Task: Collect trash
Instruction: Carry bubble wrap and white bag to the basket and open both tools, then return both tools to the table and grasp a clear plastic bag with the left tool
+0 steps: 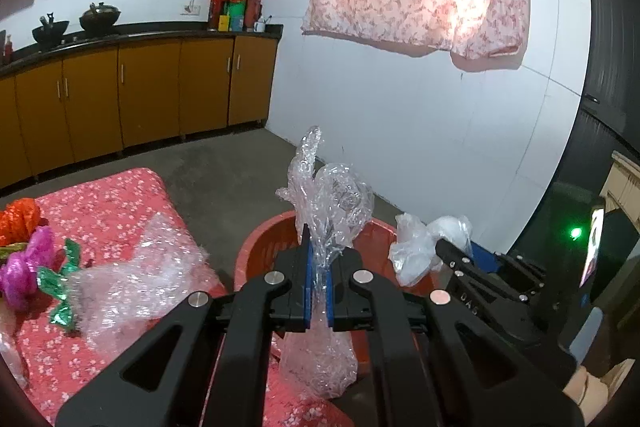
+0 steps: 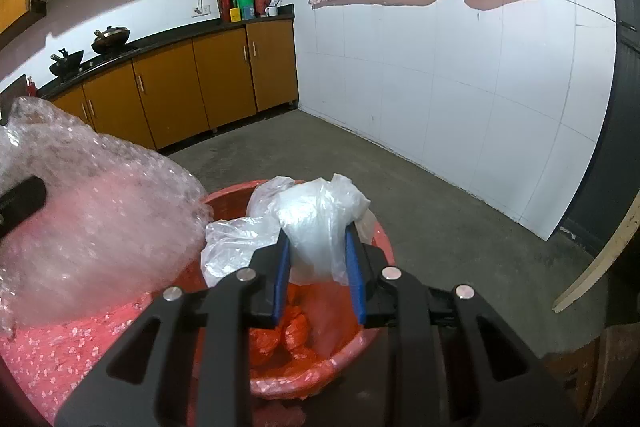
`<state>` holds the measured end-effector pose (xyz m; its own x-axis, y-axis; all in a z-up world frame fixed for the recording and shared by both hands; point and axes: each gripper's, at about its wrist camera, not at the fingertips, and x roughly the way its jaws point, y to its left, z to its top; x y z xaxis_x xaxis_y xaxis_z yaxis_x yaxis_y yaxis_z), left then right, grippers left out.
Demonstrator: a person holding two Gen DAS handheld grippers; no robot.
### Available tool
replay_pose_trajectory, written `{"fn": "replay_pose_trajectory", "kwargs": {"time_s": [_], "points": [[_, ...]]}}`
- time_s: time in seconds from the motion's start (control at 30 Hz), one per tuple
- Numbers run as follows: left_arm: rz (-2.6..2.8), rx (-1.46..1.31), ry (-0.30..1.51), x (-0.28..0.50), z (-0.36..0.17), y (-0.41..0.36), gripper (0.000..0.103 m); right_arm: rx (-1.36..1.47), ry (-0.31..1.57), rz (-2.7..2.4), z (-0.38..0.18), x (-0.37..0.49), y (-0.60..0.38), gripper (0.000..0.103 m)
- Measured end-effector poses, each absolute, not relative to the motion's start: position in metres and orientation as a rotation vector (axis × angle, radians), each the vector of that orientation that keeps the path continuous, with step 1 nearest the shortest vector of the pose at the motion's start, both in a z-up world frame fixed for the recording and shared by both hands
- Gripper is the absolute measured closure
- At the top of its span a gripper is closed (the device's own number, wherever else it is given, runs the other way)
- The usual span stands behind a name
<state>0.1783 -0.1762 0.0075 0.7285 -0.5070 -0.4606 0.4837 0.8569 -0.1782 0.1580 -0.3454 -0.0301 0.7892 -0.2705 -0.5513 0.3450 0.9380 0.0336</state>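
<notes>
My left gripper (image 1: 318,255) is shut on a crumpled clear plastic wrap (image 1: 332,203) and holds it over the red bin (image 1: 272,239). My right gripper (image 2: 318,243) is shut on a white plastic bag (image 2: 316,223), held above the same red bin (image 2: 360,347). In the left wrist view the right gripper (image 1: 444,247) shows at the right with the white bag (image 1: 420,247). Red plastic scraps (image 2: 288,331) lie inside the bin. A large sheet of bubble wrap (image 2: 92,215) hangs at the left; it also shows in the left wrist view (image 1: 140,279) over the table.
A table with a pink flowered cloth (image 1: 100,203) stands left of the bin, with red and purple foil flowers (image 1: 28,251) on it. Orange kitchen cabinets (image 1: 140,95) line the far wall. A white tiled wall (image 2: 460,87) and grey floor (image 2: 440,211) lie beyond.
</notes>
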Motion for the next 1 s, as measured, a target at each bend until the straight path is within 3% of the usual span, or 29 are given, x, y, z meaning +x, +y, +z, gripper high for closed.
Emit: {"fn": "replay_pose_trajectory", "kwargs": {"time_s": [0.33, 0.53, 0.63, 0.7, 0.9, 1.0], "points": [[-0.571, -0.012, 0.557, 0.197, -0.017, -0.202, 0.098, 0.14, 0.576, -0.318, -0.035, 0.177, -0.358, 0.077], [-0.568, -0.001, 0.61, 0.209, -0.034, -0.207, 0.098, 0.151, 0.582, -0.287, -0.043, 0.184, -0.363, 0.067], [-0.57, -0.009, 0.641, 0.212, -0.041, -0.206, 0.085, 0.162, 0.591, -0.284, -0.047, 0.185, -0.366, 0.063], [-0.56, -0.009, 0.643, 0.212, -0.042, -0.204, 0.063, 0.162, 0.599, -0.284, -0.05, 0.185, -0.366, 0.063], [-0.53, -0.01, 0.64, 0.206, -0.041, -0.193, 0.059, 0.146, 0.608, -0.289, -0.054, 0.182, -0.362, 0.054], [-0.499, -0.008, 0.617, 0.198, -0.036, -0.18, 0.051, 0.124, 0.599, -0.286, -0.054, 0.18, -0.356, 0.042]]}}
